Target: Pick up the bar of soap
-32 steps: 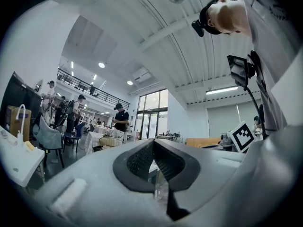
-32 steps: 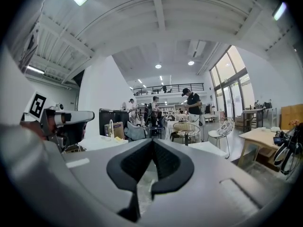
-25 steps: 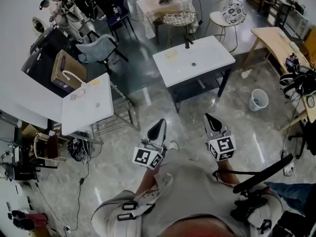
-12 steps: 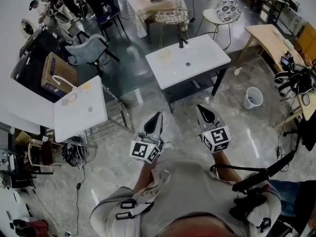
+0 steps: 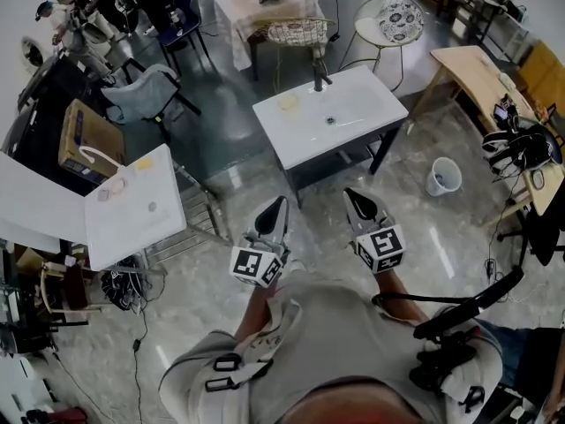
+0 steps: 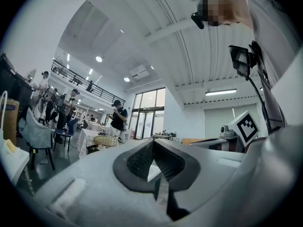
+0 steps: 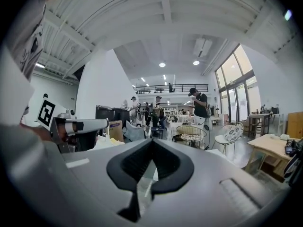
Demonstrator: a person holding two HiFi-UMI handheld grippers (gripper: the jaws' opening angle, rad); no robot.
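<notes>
Clearly the job is only at its approach stage. The grey stone floor (image 5: 221,263) takes up most of the head view, and a white washbasin (image 5: 362,113) on a dark stand sits ahead of the person. A smaller white desk (image 5: 132,215) stands well off to the left. The left gripper (image 5: 281,203) and the right gripper (image 5: 351,195) are held side by side over the floor, pointing towards the washbasin and not yet reaching it. Each gripper's own view shows its jaws closed tip to tip with nothing between them.

A dark tap (image 5: 318,79) rises at the far edge of the washbasin. Just to its left, on the flat top, lies a small pale yellowish patch (image 5: 289,102). I take this for the bar of soap, though it is too small to be sure.

The next move, as I judge it, calls for closing the gap to the washbasin. One pair of jaws then has to open and come down around the soap.
</notes>
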